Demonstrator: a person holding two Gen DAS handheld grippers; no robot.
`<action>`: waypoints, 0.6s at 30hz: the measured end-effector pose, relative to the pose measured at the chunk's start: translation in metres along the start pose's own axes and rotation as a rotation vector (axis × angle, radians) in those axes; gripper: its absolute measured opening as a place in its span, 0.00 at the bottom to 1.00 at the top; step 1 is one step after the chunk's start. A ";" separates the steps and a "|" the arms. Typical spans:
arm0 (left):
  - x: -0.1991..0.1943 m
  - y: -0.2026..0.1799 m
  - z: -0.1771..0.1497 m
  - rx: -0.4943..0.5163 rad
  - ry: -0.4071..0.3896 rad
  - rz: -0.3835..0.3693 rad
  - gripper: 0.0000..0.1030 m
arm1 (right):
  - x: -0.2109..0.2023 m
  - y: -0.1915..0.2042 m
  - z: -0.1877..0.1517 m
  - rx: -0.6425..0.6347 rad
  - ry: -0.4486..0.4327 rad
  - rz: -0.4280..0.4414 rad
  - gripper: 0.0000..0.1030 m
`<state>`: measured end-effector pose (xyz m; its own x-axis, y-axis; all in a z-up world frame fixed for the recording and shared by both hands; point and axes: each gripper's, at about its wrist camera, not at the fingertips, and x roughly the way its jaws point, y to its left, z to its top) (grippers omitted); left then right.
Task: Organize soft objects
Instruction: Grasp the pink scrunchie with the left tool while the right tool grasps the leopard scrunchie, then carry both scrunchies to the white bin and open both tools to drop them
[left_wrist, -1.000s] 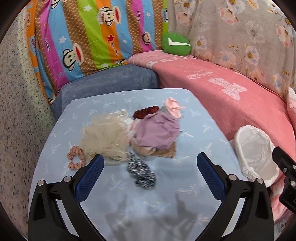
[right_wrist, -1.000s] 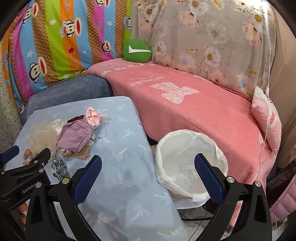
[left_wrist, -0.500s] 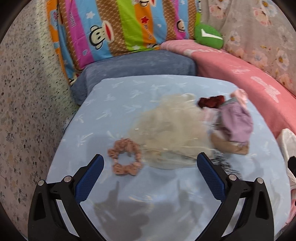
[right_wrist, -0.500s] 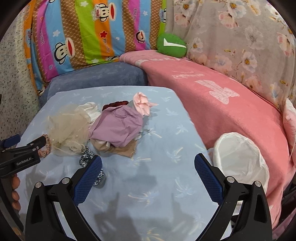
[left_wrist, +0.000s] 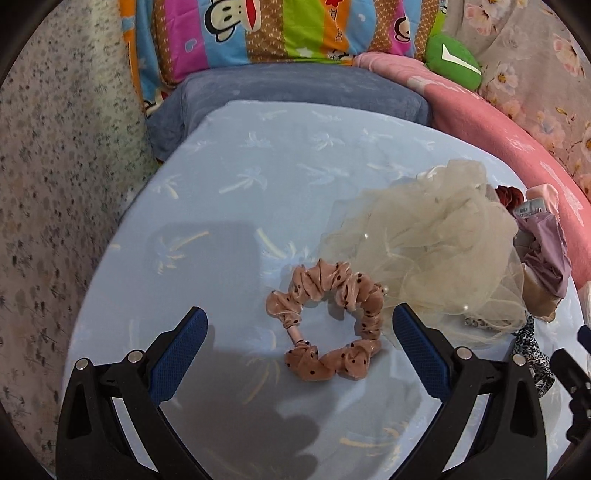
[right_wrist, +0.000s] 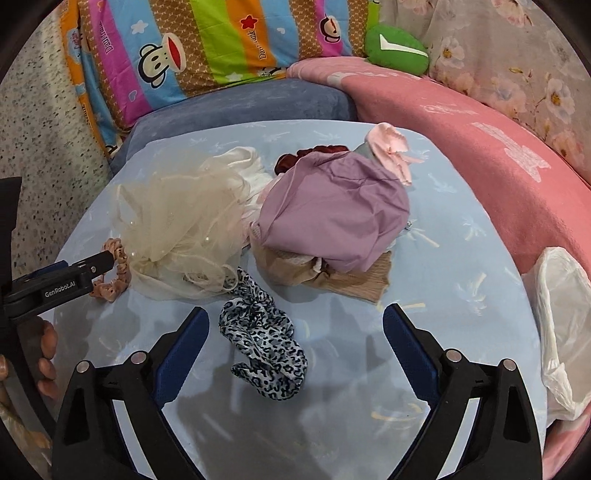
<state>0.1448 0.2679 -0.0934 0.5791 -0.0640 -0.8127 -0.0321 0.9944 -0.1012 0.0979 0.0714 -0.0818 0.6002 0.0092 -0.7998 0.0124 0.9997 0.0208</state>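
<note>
Between wide left fingers (left_wrist: 186, 349), pink scrunchie (left_wrist: 328, 321)

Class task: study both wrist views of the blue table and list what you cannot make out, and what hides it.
1. Dark red scrunchie: right wrist view, mostly behind the folded purple cloth.
2. White plastic-lined bin: cut off by the right wrist view's edge, contents unseen.
3. Label text: left wrist view, too small.
4. Beige knit cloth: under the purple cloth.

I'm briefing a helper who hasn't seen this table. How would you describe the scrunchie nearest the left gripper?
On the light blue tablecloth, look left of the cream tulle bundle. Touching its edge lies the pink scrunchie, between the open fingers of the left hand-held gripper. Unlike the leopard-print scrunchie, it is dusty pink with small dark dots.
</note>
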 end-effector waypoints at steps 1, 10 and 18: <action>0.003 0.001 -0.001 -0.007 0.011 -0.008 0.91 | 0.004 0.001 -0.001 0.002 0.012 0.006 0.80; 0.001 0.012 -0.012 -0.074 0.014 -0.087 0.49 | 0.019 0.002 -0.017 0.014 0.092 0.075 0.28; -0.002 0.010 -0.015 -0.084 0.027 -0.118 0.08 | 0.007 0.004 -0.024 0.019 0.093 0.108 0.08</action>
<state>0.1309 0.2771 -0.1013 0.5607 -0.1838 -0.8074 -0.0339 0.9691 -0.2442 0.0831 0.0764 -0.1020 0.5225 0.1199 -0.8442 -0.0329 0.9922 0.1206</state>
